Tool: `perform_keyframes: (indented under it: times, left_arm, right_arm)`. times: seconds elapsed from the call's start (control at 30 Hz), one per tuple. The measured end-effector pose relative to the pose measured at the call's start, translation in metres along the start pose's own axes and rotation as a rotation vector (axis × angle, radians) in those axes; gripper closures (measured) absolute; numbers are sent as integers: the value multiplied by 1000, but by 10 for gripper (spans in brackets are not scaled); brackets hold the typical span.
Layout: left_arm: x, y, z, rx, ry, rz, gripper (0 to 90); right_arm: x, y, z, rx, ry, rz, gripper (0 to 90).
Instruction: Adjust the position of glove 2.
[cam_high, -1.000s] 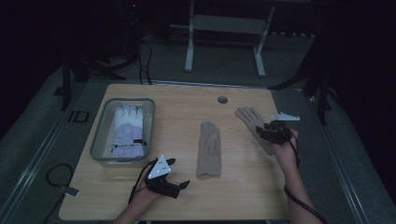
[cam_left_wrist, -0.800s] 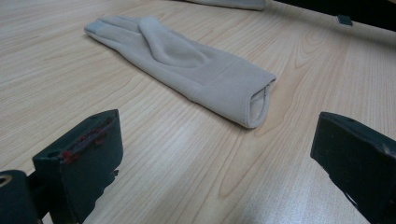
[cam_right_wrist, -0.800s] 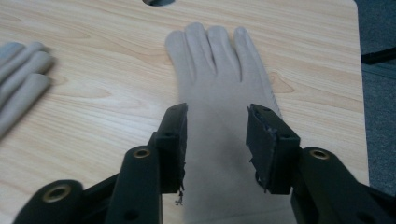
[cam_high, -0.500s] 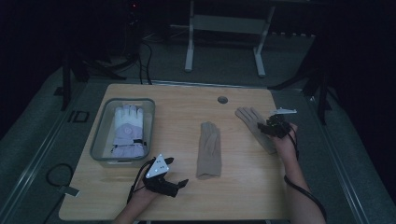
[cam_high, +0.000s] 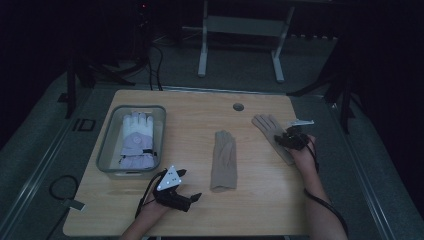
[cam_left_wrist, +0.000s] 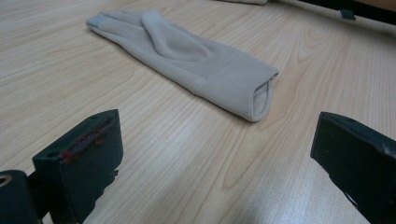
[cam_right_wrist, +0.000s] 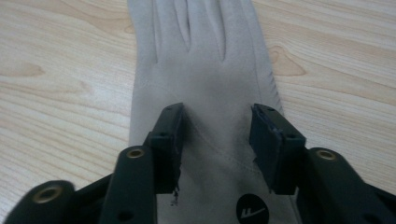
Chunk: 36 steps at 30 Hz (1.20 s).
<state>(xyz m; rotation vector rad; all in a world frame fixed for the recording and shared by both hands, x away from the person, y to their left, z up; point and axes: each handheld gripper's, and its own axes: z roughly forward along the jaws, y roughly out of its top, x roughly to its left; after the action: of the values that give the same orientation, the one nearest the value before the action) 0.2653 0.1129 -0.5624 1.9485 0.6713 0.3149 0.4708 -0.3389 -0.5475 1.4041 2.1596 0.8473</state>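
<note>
Two beige gloves lie flat on the wooden table (cam_high: 260, 200). One glove (cam_high: 223, 160) is in the middle, its cuff towards me, and appears ahead of the left jaws as the glove (cam_left_wrist: 196, 60). My left gripper (cam_high: 192, 184) rests near the front edge, open wide, nothing between its jaws (cam_left_wrist: 219, 140). The other glove (cam_high: 267, 127) lies at the right. My right gripper (cam_high: 284, 140) is low over its palm. In the right gripper view its jaws (cam_right_wrist: 217, 126) have just been closing and stand partly open, the flat glove (cam_right_wrist: 205, 60) beneath and between them, unpinched.
A clear plastic tray (cam_high: 106, 150) at the left holds a white and lavender glove (cam_high: 136, 140). A round cable hole (cam_high: 238, 106) sits near the table's far edge. A black logo dot (cam_right_wrist: 252, 212) marks the right glove's cuff. Cables trail from both grippers.
The right gripper has sunk lower onto the right-hand glove and shifted slightly left. The left gripper and both gloves have stayed put.
</note>
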Motion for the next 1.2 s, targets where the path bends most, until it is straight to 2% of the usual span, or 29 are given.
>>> perform_keyframes:
  times: [0.07,0.1,0.13,0.17,0.27,0.3,0.37,0.43,0.53,0.57,0.6,0.63,0.67,0.7,0.73,0.77,0.8,0.83,0.87,0.9,0.97,1.1,1.13,1.2]
  left_arm:
    - [0,0,0,-1,-3,-1,24]
    - [0,0,0,-1,-3,-1,24]
    - [0,0,-1,-5,-1,0,24]
    - [1,0,-2,-7,-2,-5,24]
    - [1,0,-2,-7,1,-2,24]
    - [1,0,-3,-10,0,-4,24]
    - [1,0,-3,-15,1,-8,24]
    - [1,0,-3,-16,0,-13,24]
    - [1,0,-3,-14,2,-11,24]
    - [1,1,-4,-16,3,-11,24]
    - [1,1,-4,-16,3,-11,25]
    - [0,1,-4,-22,6,-10,24]
    - [0,1,-4,-22,6,-10,24]
    - [0,2,-4,-25,9,-11,25]
    - [0,2,-4,-25,9,-11,25]
    - [1,2,-6,-35,12,-16,24]
    - [1,2,-6,-35,12,-16,24]
    - [1,2,-7,-40,13,-19,24]
    - [1,2,-7,-40,13,-19,24]
    - [1,2,-7,-40,13,-19,25]
    - [0,2,-7,-42,13,-16,25]
    - [-1,2,-5,-43,14,-7,25]
    - [-1,2,-4,-40,11,-6,24]
    - [-2,1,-4,-41,10,-3,24]
  right_arm:
    - [2,0,0,-1,0,-11,655]
    - [2,0,0,-1,0,-11,655]
    - [7,1,0,5,-11,-16,743]
    - [8,1,0,11,-16,-17,773]
    - [10,2,0,14,-21,-10,790]
    - [12,1,-2,8,-17,72,827]
    - [16,2,-6,5,-36,81,834]
    - [20,3,-12,-7,-33,130,837]
    - [26,5,-21,-30,-46,146,837]
    - [32,6,-32,-56,-49,166,837]
    - [32,6,-32,-56,-49,166,837]
    - [38,6,-44,-81,-66,180,837]
    - [38,6,-44,-81,-66,180,837]
    - [42,5,-56,-105,-72,204,837]
    - [42,5,-56,-105,-72,204,837]
    - [47,3,-69,-114,-85,222,837]
    - [47,3,-69,-114,-85,222,837]
    - [52,-1,-76,-116,-114,227,837]
    - [52,-1,-76,-116,-114,227,837]
    - [58,-6,-84,-117,-135,239,837]
    - [62,-11,-90,-121,-145,249,836]
    - [70,-18,-96,-132,-152,222,837]
    - [71,-20,-98,-133,-138,227,836]
    - [75,-24,-103,-144,-141,234,836]
